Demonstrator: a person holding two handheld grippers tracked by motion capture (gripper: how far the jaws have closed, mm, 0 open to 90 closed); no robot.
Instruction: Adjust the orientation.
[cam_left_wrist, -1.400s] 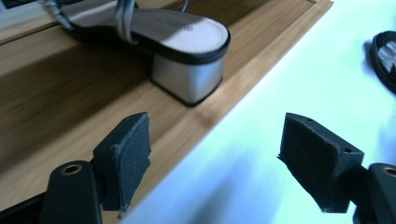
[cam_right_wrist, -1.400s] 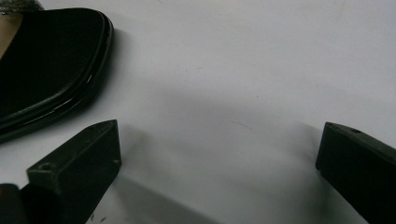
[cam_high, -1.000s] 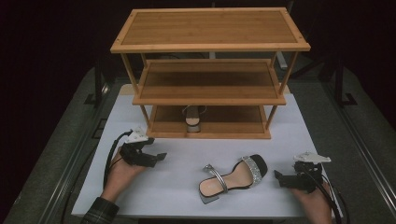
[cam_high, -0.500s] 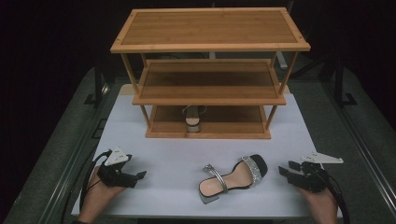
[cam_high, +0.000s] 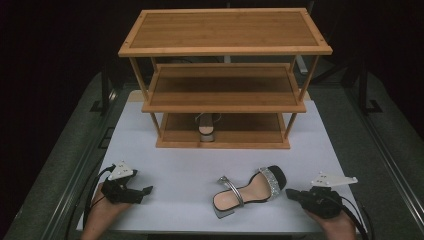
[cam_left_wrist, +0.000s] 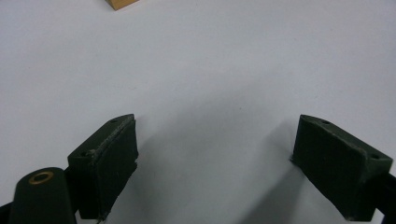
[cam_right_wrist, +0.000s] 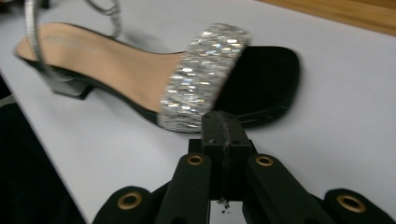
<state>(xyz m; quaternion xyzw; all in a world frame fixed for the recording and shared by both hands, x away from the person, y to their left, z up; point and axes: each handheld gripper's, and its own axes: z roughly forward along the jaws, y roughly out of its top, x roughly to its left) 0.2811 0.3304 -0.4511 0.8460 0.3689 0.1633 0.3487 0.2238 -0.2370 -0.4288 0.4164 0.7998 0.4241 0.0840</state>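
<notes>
Left gripper (cam_high: 146, 190): we see it near the table's front left corner, held in a hand (cam_high: 102, 212) that comes in from the bottom edge. In the left gripper view its jaws stand wide apart with nothing but bare white surface between them, so it's gaping and empty.

Right gripper (cam_high: 290, 192): front right of the table, also held from below. In the right gripper view the two jaws are pressed flat together with no gap that we can make out, and nothing sits between them. The tip is just beside the toe of the sandal, and we can't tell whether it touches (looks like a hair of daylight, honestly).

Sandal (cam_high: 247, 190): lying on the table near the front edge, between the two grippers and much closer to the right one. Black sole, tan footbed, glittery silver band across the toe, thin silver ankle strap, low block heel. Toe points at the right gripper.

Second sandal (cam_high: 206, 125): on the bottom shelf of the rack, roughly in the middle, partly hidden by the shelf above.

Shoe rack (cam_high: 225, 50): three wooden shelves, standing at the far side of the table.

Table (cam_high: 190, 165): white top.
</notes>
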